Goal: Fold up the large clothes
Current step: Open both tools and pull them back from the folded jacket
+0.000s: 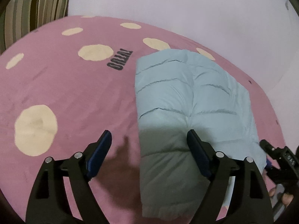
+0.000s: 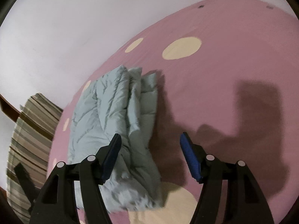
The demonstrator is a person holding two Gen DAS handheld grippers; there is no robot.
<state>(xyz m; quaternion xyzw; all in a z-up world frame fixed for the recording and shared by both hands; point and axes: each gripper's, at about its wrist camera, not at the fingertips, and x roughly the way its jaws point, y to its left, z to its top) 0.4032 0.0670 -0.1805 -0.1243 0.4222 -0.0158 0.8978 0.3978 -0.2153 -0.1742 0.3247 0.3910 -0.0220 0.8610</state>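
Note:
A light blue quilted puffer jacket (image 1: 186, 100) lies folded into a thick rectangle on a pink bed sheet (image 1: 74, 97) with cream spots. My left gripper (image 1: 149, 140) is open and empty, hovering above the jacket's near left edge. The right wrist view shows the jacket (image 2: 115, 115) from its side, with stacked layers visible. My right gripper (image 2: 150, 141) is open and empty, above the jacket's near right edge. The right gripper also shows at the far right of the left wrist view (image 1: 276, 160), beside the jacket.
A white wall (image 1: 186, 9) runs along the far side of the bed. A striped pillow or cushion (image 1: 33, 11) sits at the bed's far left corner, also seen in the right wrist view (image 2: 28, 134). Black lettering (image 1: 119, 59) is printed on the sheet.

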